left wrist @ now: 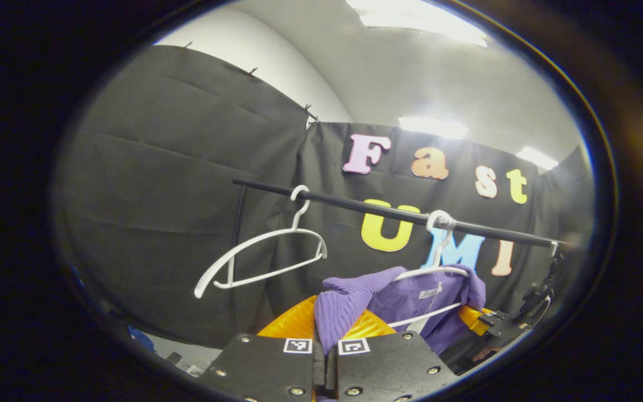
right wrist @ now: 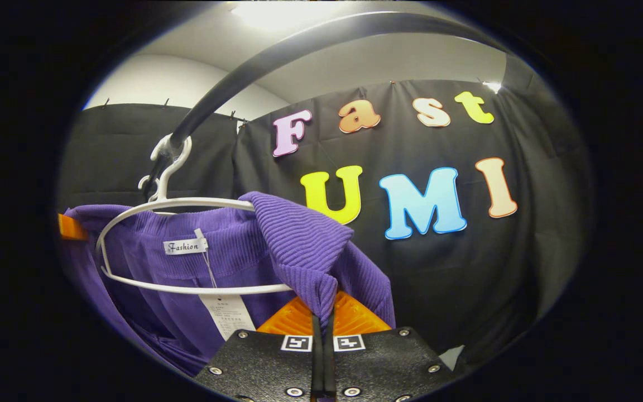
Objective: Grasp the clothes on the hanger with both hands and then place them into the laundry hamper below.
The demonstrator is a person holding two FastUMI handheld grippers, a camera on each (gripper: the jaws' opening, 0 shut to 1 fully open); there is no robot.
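Observation:
A purple ribbed garment point(left wrist: 405, 301) hangs on a white hanger point(left wrist: 433, 272) from the black rail point(left wrist: 388, 212). My left gripper point(left wrist: 324, 343) is shut on its near shoulder, lifting the cloth off the hanger's end. In the right gripper view the same purple garment point(right wrist: 299, 245) rises in a peak where my right gripper point(right wrist: 323, 329) is shut on its other shoulder. The white hanger point(right wrist: 187, 287) still sits inside the neck, hooked on the rail point(right wrist: 277, 53). The other gripper point(left wrist: 503, 326) shows at the garment's far side in the left gripper view.
An empty white hanger point(left wrist: 265, 257) hangs further left on the rail. A vertical black post point(left wrist: 238, 234) holds the rail's left end. Black cloth walls close in the booth behind.

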